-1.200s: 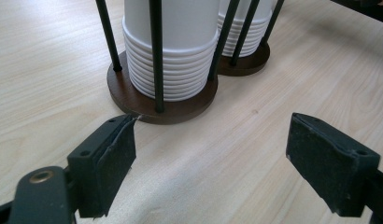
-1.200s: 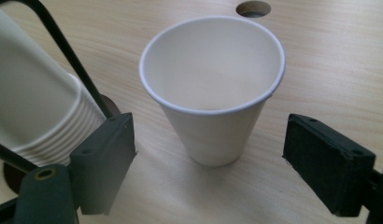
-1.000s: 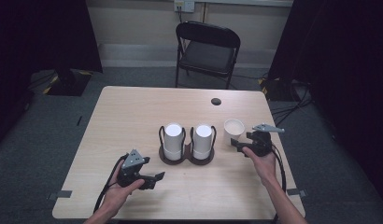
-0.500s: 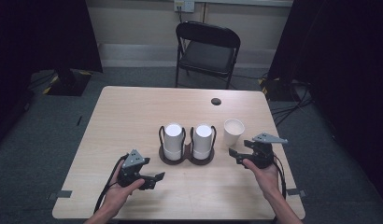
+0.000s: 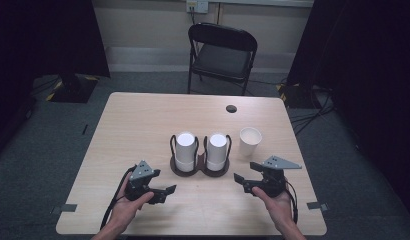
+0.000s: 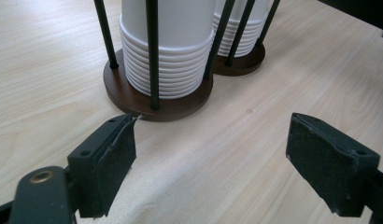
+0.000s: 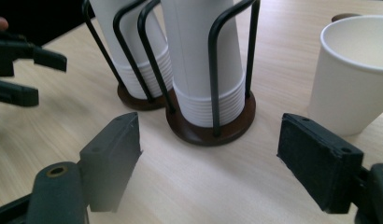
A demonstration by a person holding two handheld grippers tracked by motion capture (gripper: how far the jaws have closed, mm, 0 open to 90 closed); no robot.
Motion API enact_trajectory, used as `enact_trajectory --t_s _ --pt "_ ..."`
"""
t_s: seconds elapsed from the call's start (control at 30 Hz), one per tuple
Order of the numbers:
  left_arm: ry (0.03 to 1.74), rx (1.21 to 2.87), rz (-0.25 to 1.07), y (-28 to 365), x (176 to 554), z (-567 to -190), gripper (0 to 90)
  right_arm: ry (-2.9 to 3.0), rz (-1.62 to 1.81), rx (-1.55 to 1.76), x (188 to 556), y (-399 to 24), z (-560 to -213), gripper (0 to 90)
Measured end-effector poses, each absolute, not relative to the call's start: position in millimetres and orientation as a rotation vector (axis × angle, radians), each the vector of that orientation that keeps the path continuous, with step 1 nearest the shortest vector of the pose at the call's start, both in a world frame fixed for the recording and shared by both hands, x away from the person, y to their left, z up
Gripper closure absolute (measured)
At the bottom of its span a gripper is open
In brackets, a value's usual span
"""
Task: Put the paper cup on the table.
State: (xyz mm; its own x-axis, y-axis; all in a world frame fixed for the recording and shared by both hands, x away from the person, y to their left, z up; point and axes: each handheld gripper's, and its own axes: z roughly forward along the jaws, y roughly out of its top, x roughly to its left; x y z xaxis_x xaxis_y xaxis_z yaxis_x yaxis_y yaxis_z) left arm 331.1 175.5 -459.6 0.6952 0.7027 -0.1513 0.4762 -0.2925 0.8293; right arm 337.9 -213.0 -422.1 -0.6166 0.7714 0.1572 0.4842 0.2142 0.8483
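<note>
In the high view, the right gripper [image 5: 244, 181] is in the lower right of the frame, its jaws apart with nothing between them. The single paper cup [image 5: 250, 142] stands upright just above it, beside the cup holder [image 5: 200, 170]. The left gripper [image 5: 165, 193], lower left, is also open and empty.

In the left gripper view, the picture's top edge cut off the 2 cup stacks [image 6: 168, 46] above their ribbed rims, along with the upper parts of the black holder rods [image 6: 152, 51] around them. The farther stack was partly hidden behind the nearer one. In the right gripper view, the top edge cut off both stacks [image 7: 203, 56], and the right edge clipped the single paper cup [image 7: 353, 70] beside the holder. Left of the holder, the left gripper [image 7: 21, 70] was cut by the left edge.
</note>
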Motion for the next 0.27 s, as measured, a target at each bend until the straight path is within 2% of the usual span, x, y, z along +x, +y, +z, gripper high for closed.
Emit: enact_trajectory --t_s 0.27 --pt "0.918 1.953 0.314 174.4 331.0 -459.5 15.8 2.202 1.337 1.161 332.7 -207.6 -428.5 19.4"
